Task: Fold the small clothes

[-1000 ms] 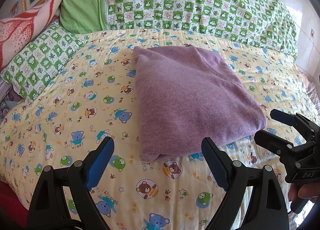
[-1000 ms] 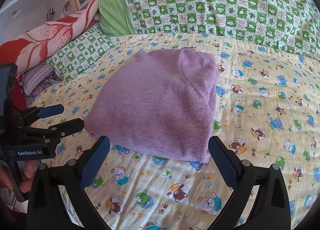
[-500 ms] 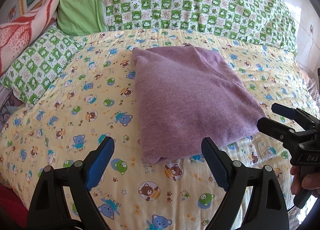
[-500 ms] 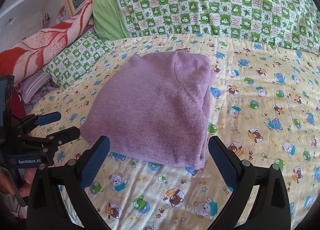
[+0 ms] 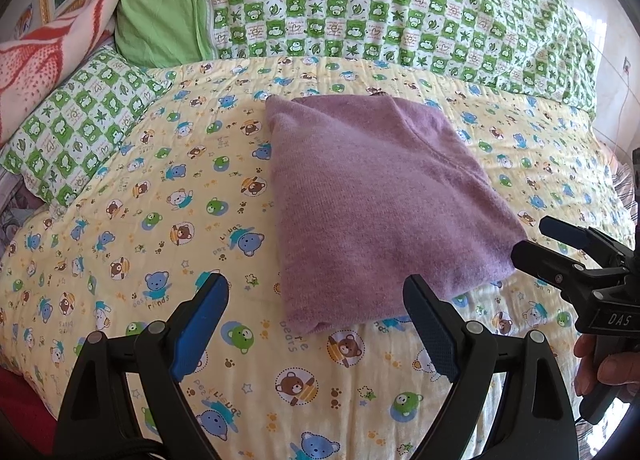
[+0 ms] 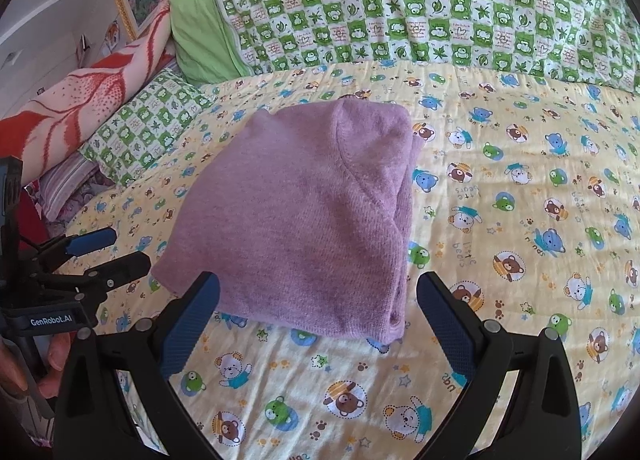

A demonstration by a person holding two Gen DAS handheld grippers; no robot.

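The purple knit garment [image 5: 380, 204] lies folded into a compact rectangle on the bed [image 5: 132, 220], on a yellow bear-print quilt. Its layered, open edges face the scene's right side in the right wrist view [image 6: 304, 220].

The left tool [image 5: 316, 324] is spread wide and holds nothing; it is positioned over the quilt just short of the garment's near edge. The right tool [image 6: 318, 324] is likewise spread wide and empty, near the garment's near edge.

A green checkered duvet [image 6: 420, 8] lies along the far side of the bed. A green checkered pillow [image 5: 76, 120] sits at the far left.
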